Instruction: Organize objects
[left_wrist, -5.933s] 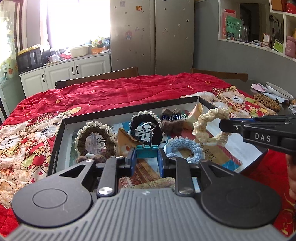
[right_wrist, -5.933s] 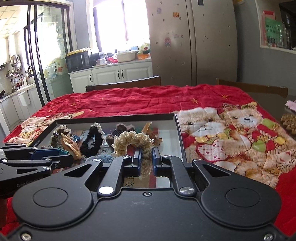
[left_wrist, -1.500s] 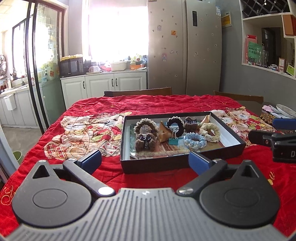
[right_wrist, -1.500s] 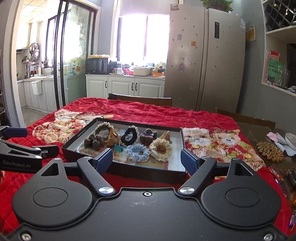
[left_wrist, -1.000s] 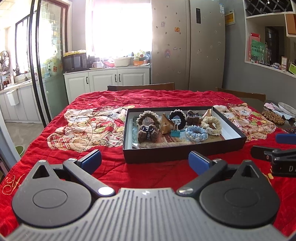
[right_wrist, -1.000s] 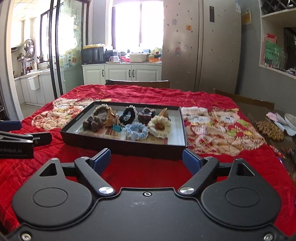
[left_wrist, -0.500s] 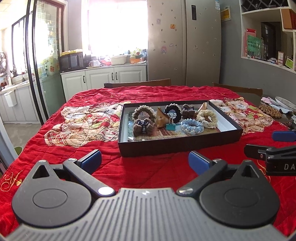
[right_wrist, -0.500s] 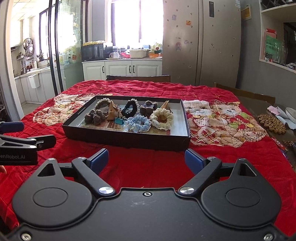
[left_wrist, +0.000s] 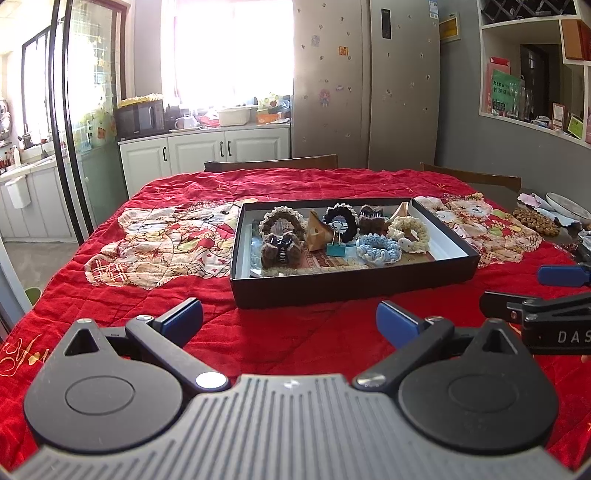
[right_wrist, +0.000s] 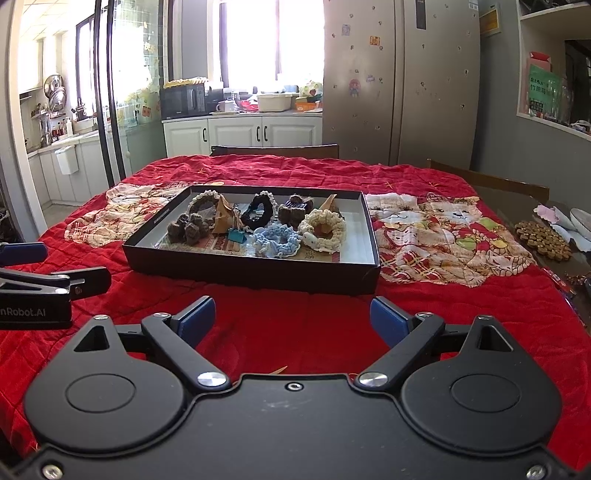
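Note:
A black shallow box (left_wrist: 354, 284) (right_wrist: 255, 275) sits on the red quilt. It holds a cream scrunchie (left_wrist: 410, 229) (right_wrist: 323, 229), a blue scrunchie (left_wrist: 378, 249) (right_wrist: 277, 238), a black scrunchie (left_wrist: 340, 218) (right_wrist: 258, 208), brown hair clips (left_wrist: 280, 245) (right_wrist: 188, 227) and a teal binder clip (left_wrist: 334, 249) (right_wrist: 236, 234). My left gripper (left_wrist: 290, 321) is open and empty, near the box's front. My right gripper (right_wrist: 291, 317) is open and empty, also in front of the box. Each gripper shows at the edge of the other's view.
The table has a red quilt (left_wrist: 166, 240) with bear prints. A brown trivet (right_wrist: 543, 240) and a plate (left_wrist: 569, 206) lie at the right edge. Wooden chairs (right_wrist: 275, 150) stand behind the table. Cabinets and a fridge are far behind.
Both grippers had been shut on items in the box; they let go, opened and drew back from it. In the last half second both views barely shifted.

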